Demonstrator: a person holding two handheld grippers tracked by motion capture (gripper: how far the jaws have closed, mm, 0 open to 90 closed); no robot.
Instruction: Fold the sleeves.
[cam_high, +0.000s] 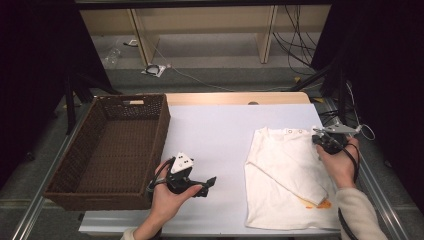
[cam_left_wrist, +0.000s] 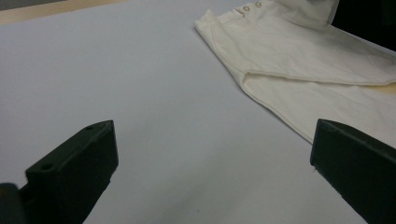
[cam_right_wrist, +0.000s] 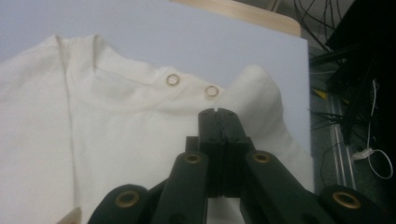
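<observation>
While the wicker basket waits beside it, the left gripper hovers with jaws spread wide over bare table, the cream shirt lying ahead of it, and the right gripper is clenched at the shirt's snap-buttoned shoulder, probably pinching cloth to fold it.

The right gripper covers the shirt beneath its fingers, so whether cloth is pinched is unclear. The orange print lies partly under a fold, too small to read.
</observation>
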